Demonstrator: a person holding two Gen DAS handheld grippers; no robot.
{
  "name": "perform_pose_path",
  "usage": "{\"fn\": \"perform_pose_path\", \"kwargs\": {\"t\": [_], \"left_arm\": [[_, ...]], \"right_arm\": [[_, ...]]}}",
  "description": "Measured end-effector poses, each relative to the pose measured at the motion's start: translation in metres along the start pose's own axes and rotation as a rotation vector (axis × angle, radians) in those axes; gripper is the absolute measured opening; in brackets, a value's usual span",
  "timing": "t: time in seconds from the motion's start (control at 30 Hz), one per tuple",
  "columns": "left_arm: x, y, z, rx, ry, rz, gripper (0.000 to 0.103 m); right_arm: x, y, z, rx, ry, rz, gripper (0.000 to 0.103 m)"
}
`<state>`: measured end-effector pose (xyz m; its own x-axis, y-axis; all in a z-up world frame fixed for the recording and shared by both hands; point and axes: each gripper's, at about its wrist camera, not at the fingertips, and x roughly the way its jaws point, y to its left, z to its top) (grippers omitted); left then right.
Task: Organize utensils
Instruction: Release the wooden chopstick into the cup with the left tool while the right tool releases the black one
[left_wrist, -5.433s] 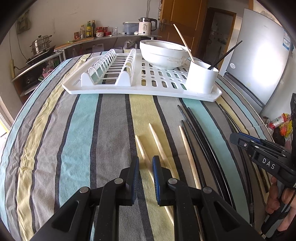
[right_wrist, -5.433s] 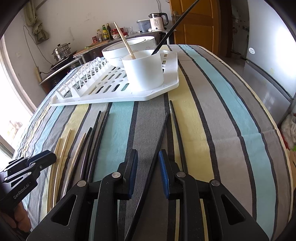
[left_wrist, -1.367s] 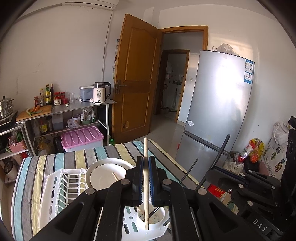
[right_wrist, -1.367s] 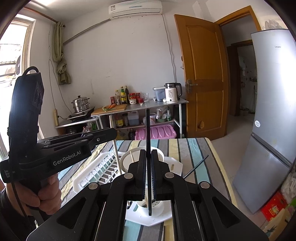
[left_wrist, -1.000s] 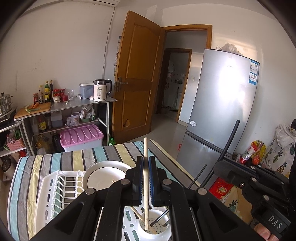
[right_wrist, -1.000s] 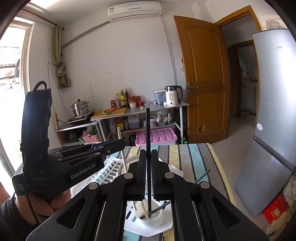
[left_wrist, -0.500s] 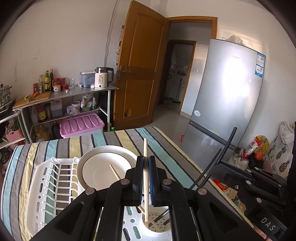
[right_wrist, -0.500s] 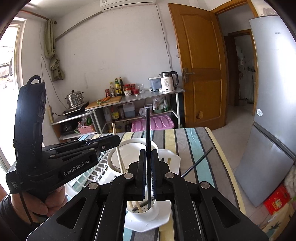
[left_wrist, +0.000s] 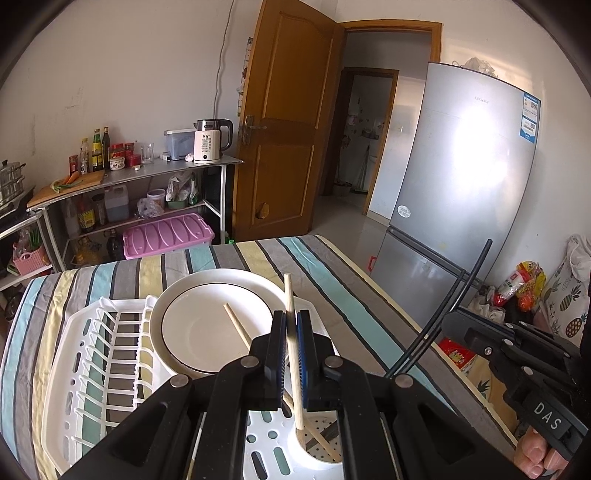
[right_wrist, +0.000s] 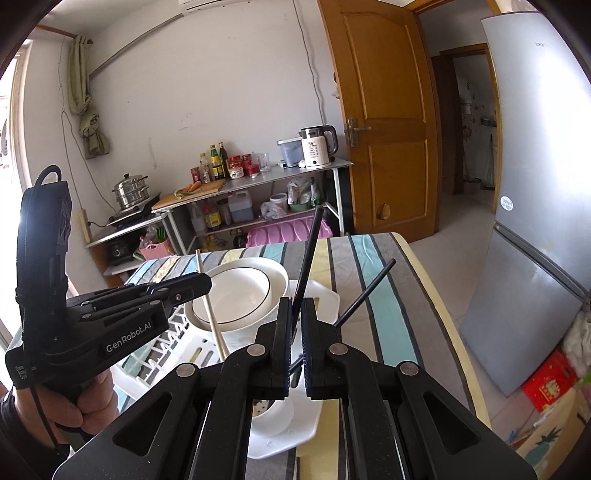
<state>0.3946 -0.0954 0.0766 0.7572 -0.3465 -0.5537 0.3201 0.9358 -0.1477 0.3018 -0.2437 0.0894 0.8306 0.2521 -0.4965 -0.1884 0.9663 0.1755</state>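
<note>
My left gripper (left_wrist: 291, 325) is shut on a wooden chopstick (left_wrist: 291, 332), held upright with its lower tip in the white utensil cup (left_wrist: 317, 448) on the white drying rack (left_wrist: 92, 369). Another wooden chopstick (left_wrist: 238, 326) leans out of the cup over the white bowl (left_wrist: 207, 317). My right gripper (right_wrist: 294, 314) stands just above the cup (right_wrist: 273, 411); its jaws have parted slightly around a black chopstick (right_wrist: 308, 254) that leans left, lower end in the cup. A second black chopstick (right_wrist: 364, 293) leans right out of the cup.
The rack sits on a striped tablecloth (left_wrist: 332, 280). A silver fridge (left_wrist: 461, 192) stands to the right. A wooden door (left_wrist: 284, 122) and a metal shelf with a kettle (left_wrist: 210, 140) and bottles stand behind the table.
Both grippers have lowered toward the cup. The black chopstick, upright between the right jaws before, now tilts left as those jaws part. The left gripper still holds its wooden chopstick.
</note>
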Motion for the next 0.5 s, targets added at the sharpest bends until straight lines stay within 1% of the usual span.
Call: {"fn": "perform_pose_path", "kwargs": {"t": [0.17,0.23,0.3,0.5], "left_arm": [[-0.004,0.0,-0.003,0.008,-0.006,-0.012,0.006],[-0.008,-0.001,-0.004,0.013,-0.005,-0.012,0.006],[-0.014,-0.003,-0.006,0.017,-0.008,-0.01,0.006],[-0.036,-0.005,-0.015,0.027,-0.017,0.001,0.006]], "right_arm": [[-0.003,0.0,0.0,-0.004,0.009,0.0,0.005],[-0.005,0.001,-0.001,-0.008,0.01,0.007,0.007],[-0.008,0.002,-0.001,-0.012,0.007,0.004,0.012],[-0.022,0.007,-0.006,-0.02,-0.002,0.003,0.013]]}}
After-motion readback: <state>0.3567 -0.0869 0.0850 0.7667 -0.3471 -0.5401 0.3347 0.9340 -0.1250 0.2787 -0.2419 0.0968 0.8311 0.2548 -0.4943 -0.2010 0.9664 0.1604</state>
